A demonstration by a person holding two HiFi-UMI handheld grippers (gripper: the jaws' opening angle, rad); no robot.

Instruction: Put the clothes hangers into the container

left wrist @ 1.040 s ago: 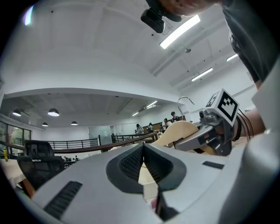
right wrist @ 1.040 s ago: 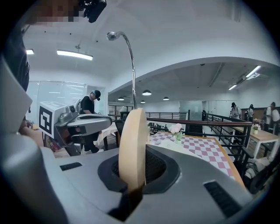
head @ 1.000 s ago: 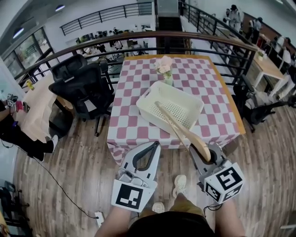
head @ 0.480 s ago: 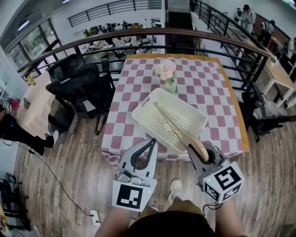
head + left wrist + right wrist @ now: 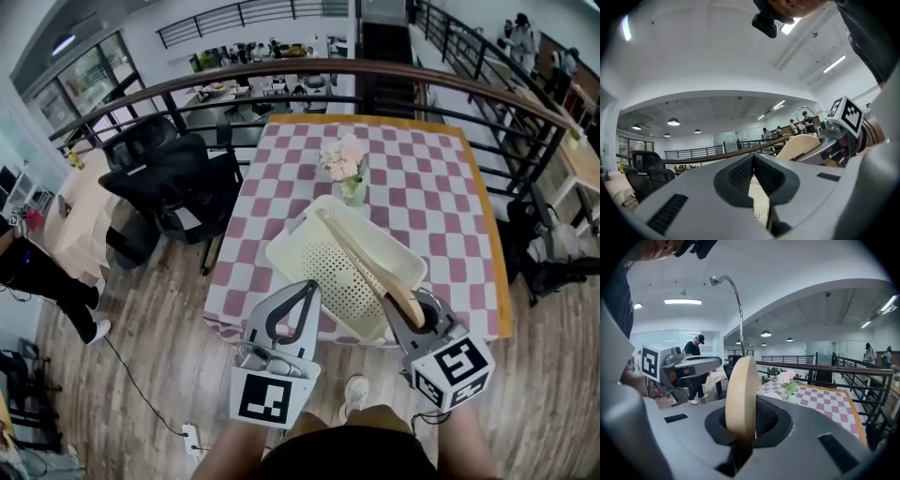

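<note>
So at this point my right tool (image 5: 405,309) was clamped shut on one end of the wooden hanger (image 5: 367,265), with the wood standing on edge between the pads in the right gripper view and its metal hook (image 5: 734,292) curving up and over to the left. From the head view the hanger ran away from the tool at a slant, out over the cream basket (image 5: 283,251), with its far end up near the basket's back rim. Couldn't tell whether it was touching the basket's inside or just hanging above it. The left tool (image 5: 307,288) was empty, its jaws closed with the tips meeting, and it was parked just beside the basket's near-left edge, level with the right one. Through the slit lower down between its pads I could see a bit of the perforated basket bottom in the left gripper view. The basket sat at an angle on the near part of the desk (image 5: 427,178), which had a pink and white checked cloth on it, and one basket corner was close to the front edge of the desk. Just behind the basket stood a small vase (image 5: 352,190) with pale flowers. A black chair (image 5: 169,183) was off to the left of the desk on the wood floor (image 5: 141,347), and a dark railing (image 5: 281,77) curved round behind it all.
</note>
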